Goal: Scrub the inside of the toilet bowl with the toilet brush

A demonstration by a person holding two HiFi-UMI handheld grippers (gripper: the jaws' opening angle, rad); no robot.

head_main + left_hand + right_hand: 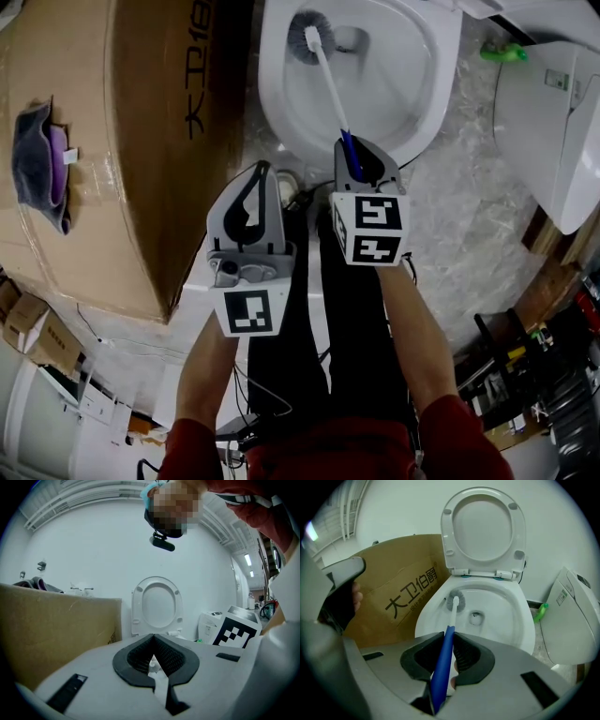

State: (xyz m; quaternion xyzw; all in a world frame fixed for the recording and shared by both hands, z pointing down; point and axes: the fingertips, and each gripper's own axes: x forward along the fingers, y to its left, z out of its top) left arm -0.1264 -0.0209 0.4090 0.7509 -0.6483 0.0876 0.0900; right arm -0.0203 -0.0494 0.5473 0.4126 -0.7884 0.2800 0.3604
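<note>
At the top centre of the head view, the toilet brush (327, 82) presses its bristles to the inner left wall of the toilet bowl (427, 75), its blue handle clamped in the right hand-held gripper (359, 155), while the left hand-held gripper (255, 178) hangs closed and empty; scrubbing looks under way, with most of the bowl apparently left.

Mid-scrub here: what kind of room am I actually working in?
Probably a storeroom or test area, not a finished bathroom. The toilet stands right beside a large cardboard box, and a second white fixture with a label still on it stands at its other side.
</note>
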